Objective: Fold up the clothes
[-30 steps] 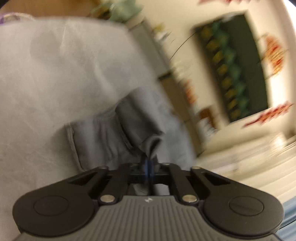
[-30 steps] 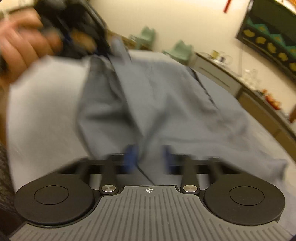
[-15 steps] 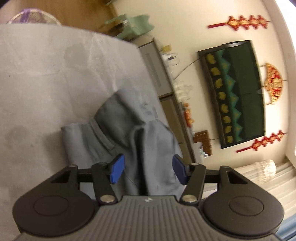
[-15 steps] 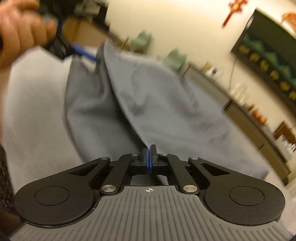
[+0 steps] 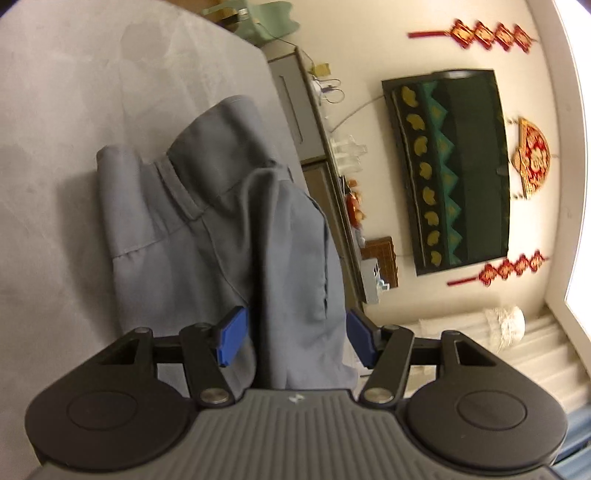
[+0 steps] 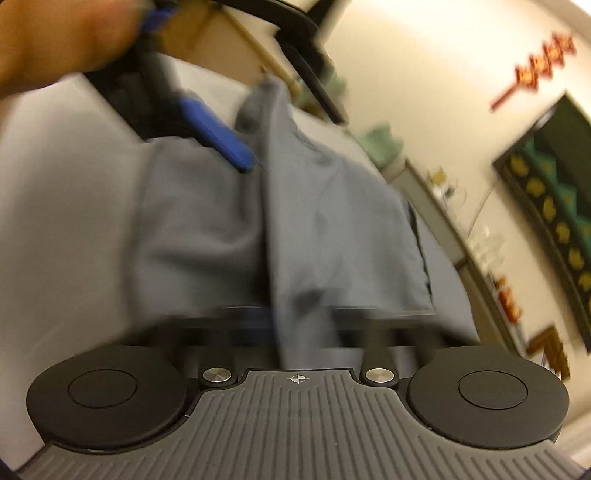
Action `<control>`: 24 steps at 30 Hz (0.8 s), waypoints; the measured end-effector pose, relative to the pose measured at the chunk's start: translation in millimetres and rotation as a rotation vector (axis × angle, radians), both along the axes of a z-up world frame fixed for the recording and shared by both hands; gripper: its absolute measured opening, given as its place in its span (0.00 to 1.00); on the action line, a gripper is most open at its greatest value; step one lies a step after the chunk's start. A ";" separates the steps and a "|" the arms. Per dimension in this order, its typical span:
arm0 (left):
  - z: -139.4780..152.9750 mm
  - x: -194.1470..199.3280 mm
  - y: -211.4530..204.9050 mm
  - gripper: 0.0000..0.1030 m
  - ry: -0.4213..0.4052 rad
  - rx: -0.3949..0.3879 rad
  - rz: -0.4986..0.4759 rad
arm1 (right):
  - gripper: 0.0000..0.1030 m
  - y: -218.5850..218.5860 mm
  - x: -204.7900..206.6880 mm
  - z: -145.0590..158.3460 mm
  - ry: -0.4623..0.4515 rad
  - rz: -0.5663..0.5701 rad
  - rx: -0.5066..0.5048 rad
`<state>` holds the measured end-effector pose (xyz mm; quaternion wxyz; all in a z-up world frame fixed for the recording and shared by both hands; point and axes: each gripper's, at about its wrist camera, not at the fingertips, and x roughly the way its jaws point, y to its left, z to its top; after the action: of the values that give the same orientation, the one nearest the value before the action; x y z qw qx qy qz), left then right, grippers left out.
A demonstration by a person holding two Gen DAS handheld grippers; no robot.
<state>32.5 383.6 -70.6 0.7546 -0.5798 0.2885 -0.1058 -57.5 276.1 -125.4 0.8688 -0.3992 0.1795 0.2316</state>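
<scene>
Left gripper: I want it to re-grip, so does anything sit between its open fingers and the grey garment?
Nothing visible does. The grey garment already rises as a fold between the open fingers of the left gripper, neither pad pressing it.

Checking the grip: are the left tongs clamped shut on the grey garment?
No, the left tongs stand open, with the garment lying loose between the blue pads.

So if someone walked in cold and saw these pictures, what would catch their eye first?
Probably the grey garment, rumpled on the pale table cover, with a fold of it standing up between the blue pads of the open left gripper. Next, the wall at the right of the left wrist view: a dark screen flanked by red hanging ornaments. The right wrist view is blurred, with cloth running into the right gripper.
</scene>
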 end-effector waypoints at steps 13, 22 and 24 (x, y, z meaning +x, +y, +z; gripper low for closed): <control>-11.7 30.4 37.5 0.53 0.035 0.035 0.293 | 0.00 -25.4 -6.5 34.0 0.028 -0.032 0.196; -9.9 16.5 64.7 0.54 0.036 0.105 0.340 | 0.00 -16.5 -37.5 -31.2 0.130 0.034 0.080; -13.3 10.0 68.2 0.54 0.034 0.051 0.357 | 0.00 -17.5 -39.2 -34.0 0.116 0.040 0.067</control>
<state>42.6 451.8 -83.9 0.7710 -0.6040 0.1963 0.0471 -96.8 258.6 -159.5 0.8649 -0.3594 0.2139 0.2777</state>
